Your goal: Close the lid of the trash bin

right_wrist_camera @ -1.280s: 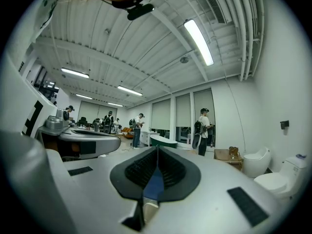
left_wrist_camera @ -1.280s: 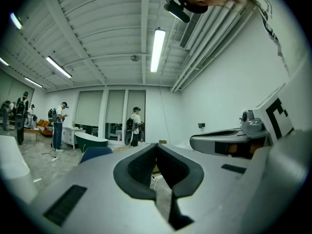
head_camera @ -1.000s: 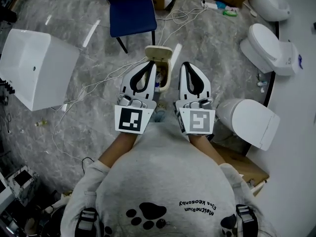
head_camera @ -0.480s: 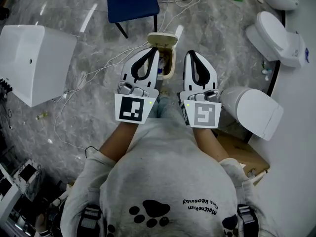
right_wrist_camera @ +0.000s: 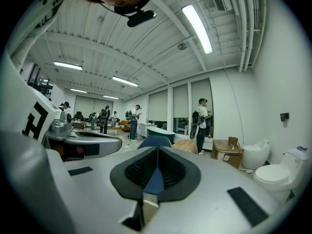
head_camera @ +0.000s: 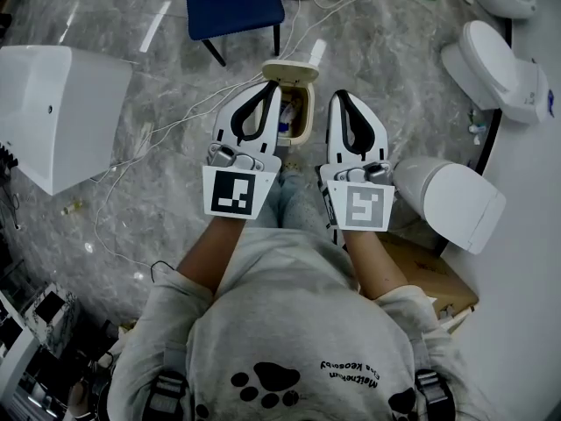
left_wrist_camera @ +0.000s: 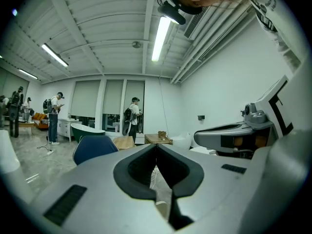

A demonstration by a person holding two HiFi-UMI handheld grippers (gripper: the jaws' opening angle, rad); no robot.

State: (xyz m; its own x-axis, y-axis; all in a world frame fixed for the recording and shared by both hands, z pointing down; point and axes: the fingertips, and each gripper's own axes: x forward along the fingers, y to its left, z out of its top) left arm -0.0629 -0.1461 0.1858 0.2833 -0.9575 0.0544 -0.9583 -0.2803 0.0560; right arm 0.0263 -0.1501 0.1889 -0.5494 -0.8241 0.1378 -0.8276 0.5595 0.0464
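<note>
Claws closed empty: my left gripper [head_camera: 270, 89] and right gripper [head_camera: 338, 96], smooth white shells, flank the trash bin [head_camera: 308, 117]. I see its rounded cream lid [head_camera: 289, 70] standing open

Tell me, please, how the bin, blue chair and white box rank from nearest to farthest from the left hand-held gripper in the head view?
From the left hand-held gripper:
1. Bin, just right of its tip.
2. Blue chair, ahead, at the view's top.
3. White box, far to the left.
</note>
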